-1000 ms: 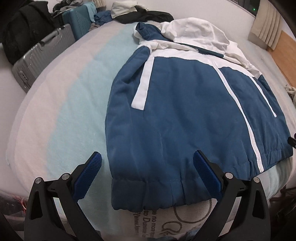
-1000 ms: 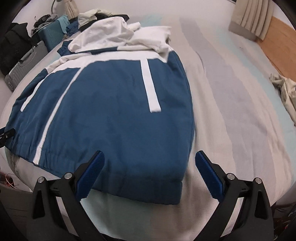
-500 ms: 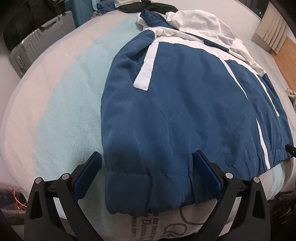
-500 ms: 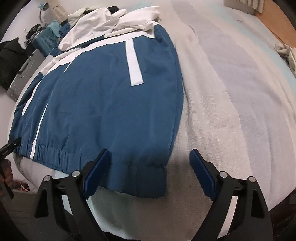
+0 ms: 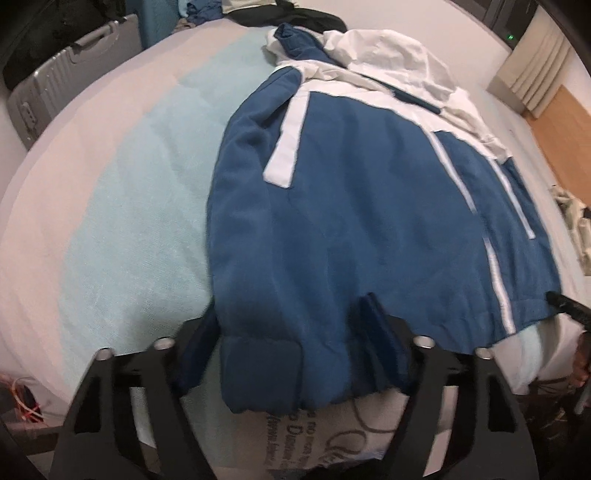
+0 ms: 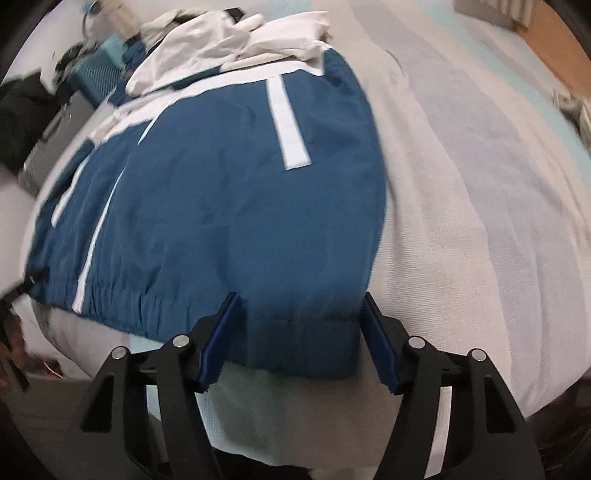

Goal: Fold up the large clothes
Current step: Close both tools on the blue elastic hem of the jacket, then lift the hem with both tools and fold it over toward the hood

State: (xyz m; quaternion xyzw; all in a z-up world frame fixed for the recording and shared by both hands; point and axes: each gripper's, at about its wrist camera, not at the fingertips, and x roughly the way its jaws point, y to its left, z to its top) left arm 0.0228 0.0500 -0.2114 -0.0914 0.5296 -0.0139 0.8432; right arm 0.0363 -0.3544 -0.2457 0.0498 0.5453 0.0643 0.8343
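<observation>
A blue jacket (image 5: 369, 221) with white stripes and a white hood (image 5: 391, 62) lies flat on the bed, hem toward me. My left gripper (image 5: 288, 343) straddles the hem's left corner. Its jaws are closing, the right pad (image 5: 376, 332) pushing a ridge into the fabric. In the right wrist view the same jacket (image 6: 221, 203) shows its right hem corner between the pads of my right gripper (image 6: 299, 336), whose jaws are closing too. Neither pair of pads clamps the cloth tight.
The bed (image 5: 110, 221) carries a pale striped cover (image 6: 480, 221). A grey suitcase (image 5: 66, 92) and a teal one (image 6: 99, 70) stand beside it at the far left. Dark clothes (image 5: 295, 14) lie beyond the hood. A light cloth (image 5: 576, 221) lies at the right edge.
Both grippers have tipped down over the hem and their jaws have narrowed from wide open around the hem corners. The fabric between the left pads has bunched up.
</observation>
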